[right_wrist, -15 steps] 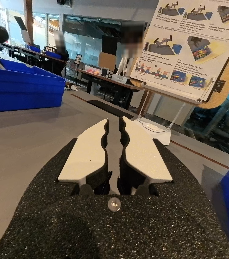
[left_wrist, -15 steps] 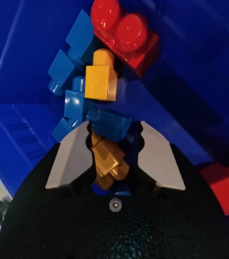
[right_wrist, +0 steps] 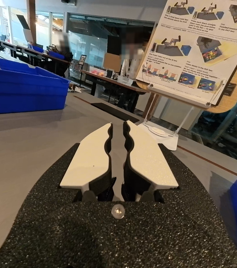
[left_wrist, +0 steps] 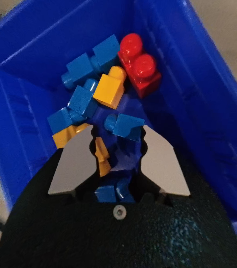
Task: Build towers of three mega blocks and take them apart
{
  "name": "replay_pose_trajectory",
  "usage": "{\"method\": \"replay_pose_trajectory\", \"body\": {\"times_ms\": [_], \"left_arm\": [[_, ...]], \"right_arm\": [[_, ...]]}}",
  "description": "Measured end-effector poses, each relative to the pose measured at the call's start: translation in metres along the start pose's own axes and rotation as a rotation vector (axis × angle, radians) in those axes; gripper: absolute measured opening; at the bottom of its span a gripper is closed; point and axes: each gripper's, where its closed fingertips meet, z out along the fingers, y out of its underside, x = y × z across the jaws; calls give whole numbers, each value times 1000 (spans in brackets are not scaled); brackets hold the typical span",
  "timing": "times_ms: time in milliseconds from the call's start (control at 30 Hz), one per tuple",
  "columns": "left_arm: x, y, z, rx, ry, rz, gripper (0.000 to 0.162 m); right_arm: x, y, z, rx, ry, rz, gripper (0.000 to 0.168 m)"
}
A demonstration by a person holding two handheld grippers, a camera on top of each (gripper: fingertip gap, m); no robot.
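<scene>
— What sort of place is this?
— I am in an open office lab: rows of desks [right_wrist: 20,49], glass walls [right_wrist: 94,37], blue bins [right_wrist: 23,92] on my grey worktop [right_wrist: 27,137], an instruction board [right_wrist: 193,47].

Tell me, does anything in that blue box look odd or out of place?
Nothing looks broken. The blue box holds a loose jumble of blocks tipped at all angles, and one two-stud red block stands out among the single-stud blue and yellow ones. The left tongs are open over the pile.
</scene>
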Motion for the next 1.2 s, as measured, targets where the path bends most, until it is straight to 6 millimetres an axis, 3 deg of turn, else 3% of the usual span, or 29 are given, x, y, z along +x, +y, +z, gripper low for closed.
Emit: {"method": "replay_pose_trajectory", "body": {"times_ms": [133, 300, 500, 667, 800, 1100, 1200], "left_arm": [[8, 1, 3, -8, -9, -114, 56], [7, 0, 9, -16, -70, -109, 62], [-6, 24, 11, -169, -161, -44, 66], [3, 6, 3, -52, -94, -182, 63], [-1, 4, 6, -46, -131, -274, 66], [-4, 12, 20, -115, -214, -292, 59], [-4, 16, 22, -149, -223, -275, 49]], "right_arm": [[-1, 0, 0, -1, -2, -3, 14], [-1, 0, 0, -2, -4, -4, 14], [-1, 0, 0, 0, -6, -3, 14], [-3, 1, 2, -6, -12, -10, 14], [-4, 1, 1, -4, -14, -15, 14], [-4, 1, 1, -5, -15, -12, 14], [-4, 1, 2, -6, -15, -12, 14]]}}
